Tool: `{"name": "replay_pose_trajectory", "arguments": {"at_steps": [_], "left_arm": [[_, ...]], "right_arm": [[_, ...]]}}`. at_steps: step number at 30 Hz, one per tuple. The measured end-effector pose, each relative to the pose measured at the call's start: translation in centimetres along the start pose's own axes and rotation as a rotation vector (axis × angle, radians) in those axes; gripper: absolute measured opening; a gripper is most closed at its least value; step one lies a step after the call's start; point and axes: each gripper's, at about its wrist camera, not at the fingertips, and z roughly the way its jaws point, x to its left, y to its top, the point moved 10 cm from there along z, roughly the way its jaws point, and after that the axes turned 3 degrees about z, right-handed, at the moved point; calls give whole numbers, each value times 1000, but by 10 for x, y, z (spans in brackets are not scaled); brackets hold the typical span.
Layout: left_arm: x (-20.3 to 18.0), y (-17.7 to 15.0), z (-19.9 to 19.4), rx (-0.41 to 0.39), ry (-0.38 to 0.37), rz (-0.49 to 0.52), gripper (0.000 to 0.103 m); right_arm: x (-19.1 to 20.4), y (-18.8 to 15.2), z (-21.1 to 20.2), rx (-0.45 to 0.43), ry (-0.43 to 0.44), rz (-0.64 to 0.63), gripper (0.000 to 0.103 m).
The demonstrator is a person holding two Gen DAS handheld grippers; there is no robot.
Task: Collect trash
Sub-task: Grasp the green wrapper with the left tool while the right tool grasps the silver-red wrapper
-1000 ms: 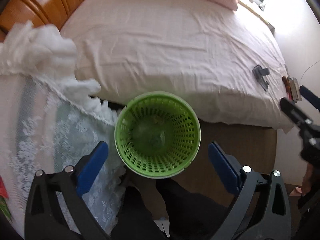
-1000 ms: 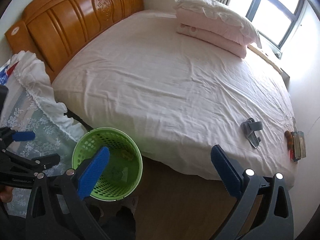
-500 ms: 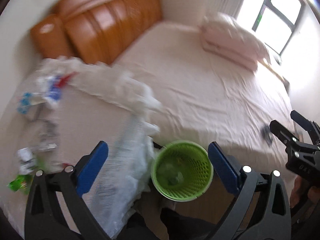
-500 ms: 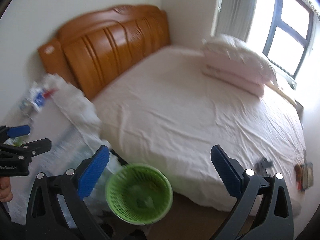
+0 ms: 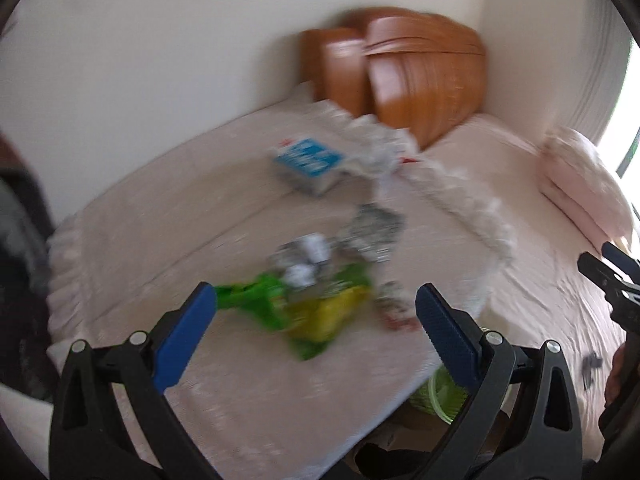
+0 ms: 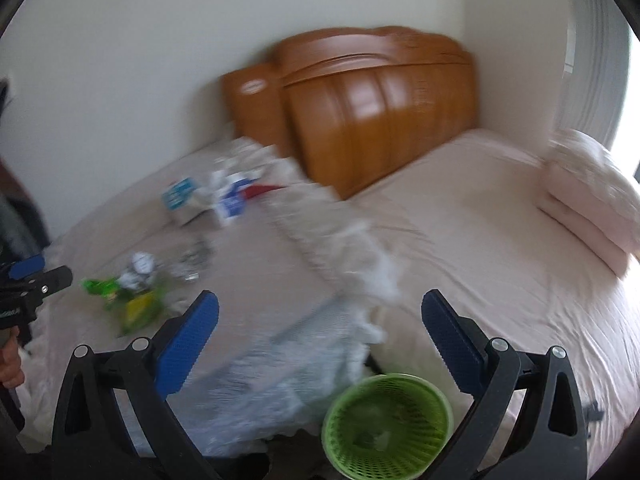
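A green mesh trash basket [image 6: 386, 424] stands on the floor between the cloth-covered table and the bed; its rim shows in the left wrist view [image 5: 440, 394]. Trash lies on the table: a green and yellow wrapper [image 5: 308, 312], crumpled silver foil [image 5: 372, 226], a blue and white carton [image 5: 306, 164]. The wrapper also shows in the right wrist view [image 6: 132, 304]. My left gripper [image 5: 316, 320] is open and empty just above the wrapper. My right gripper [image 6: 320, 328] is open and empty above the table's edge near the basket. Both views are blurred.
A table under a pale lace cloth [image 5: 200, 240] stands against the wall. A bed with a pink sheet [image 6: 480, 240], wooden headboard [image 6: 372, 108] and pink pillows [image 6: 592, 192] fills the right. A small dark object [image 5: 592, 364] lies on the bed.
Both grippers have swung up and to the left, away from the basket and toward the table with the trash. Both have stayed open and empty.
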Motion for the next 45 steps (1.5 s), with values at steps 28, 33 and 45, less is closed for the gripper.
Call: {"name": "replay_pose_trajectory", "arguments": {"at_steps": [28, 33, 45], "left_arm": [[72, -50, 46, 115, -33, -102, 95], [64, -47, 71, 113, -80, 62, 95], [27, -33, 121, 162, -259, 385, 95]], "right_arm": [[139, -79, 138, 259, 183, -422, 39], [133, -71, 133, 273, 185, -343, 38], [108, -38, 93, 228, 135, -113, 38]]}}
